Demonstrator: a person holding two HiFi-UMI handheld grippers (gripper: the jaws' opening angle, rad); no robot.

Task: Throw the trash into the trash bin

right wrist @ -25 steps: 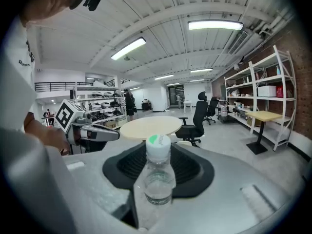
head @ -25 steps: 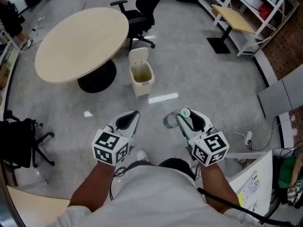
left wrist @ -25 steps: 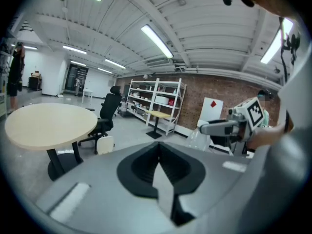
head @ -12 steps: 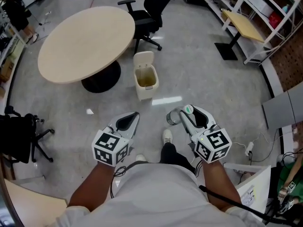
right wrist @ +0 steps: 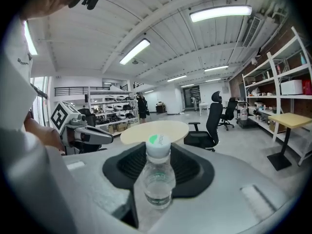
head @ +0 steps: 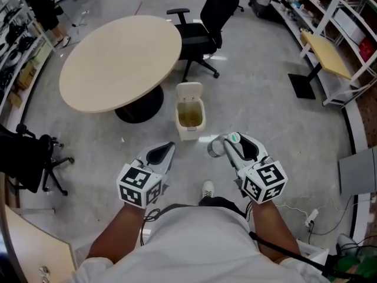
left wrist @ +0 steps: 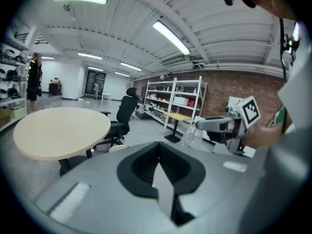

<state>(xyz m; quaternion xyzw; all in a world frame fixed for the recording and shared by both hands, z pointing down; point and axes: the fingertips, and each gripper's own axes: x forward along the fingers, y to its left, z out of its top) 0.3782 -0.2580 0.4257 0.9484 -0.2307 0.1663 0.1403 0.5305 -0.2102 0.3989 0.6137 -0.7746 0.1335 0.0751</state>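
Both held out level side by side, tilted slightly down, left gripper [head: 166, 149] fingers closed together, empty, right gripper [head: 230, 142] fingers clamping clear bottle [right wrist: 158, 177], open trash bin [head: 189, 115] just ahead.

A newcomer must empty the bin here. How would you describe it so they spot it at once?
Find the large round table on the open floor. Beside its black base, near the black chair, stands the bin: a small cream box with its lid flipped up. Nothing else nearby is pale and open-topped.
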